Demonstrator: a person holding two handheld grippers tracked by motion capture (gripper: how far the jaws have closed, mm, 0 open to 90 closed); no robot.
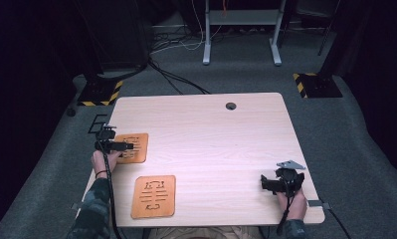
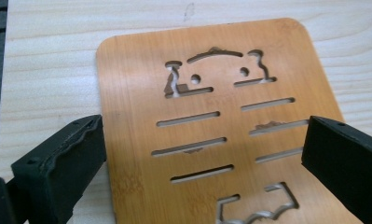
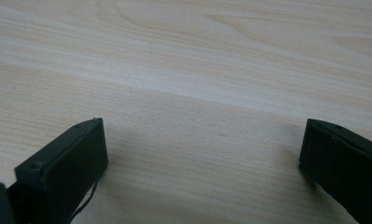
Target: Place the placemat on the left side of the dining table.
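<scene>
A pale wooden bench [image 1: 211,144] carried two flat orange-brown boards with slots and shapes cut through them. The far board [image 1: 134,147] lay near the bench's left edge, and the near board [image 1: 154,196] lay closer to the person, toward the front edge, the two a little apart.

The left hand-held gripper [image 1: 117,146] was over the far board. In the left gripper view its jaws stood wide apart with the board [image 2: 211,135] between them (neither jaw clearly pressed against it), the board flat on the wood.

The right hand-held gripper [image 1: 278,183] was near the bench's right front corner, well apart from both boards. In the right gripper view its jaws were spread wide over bare wood grain [image 3: 197,93], holding nothing.
</scene>
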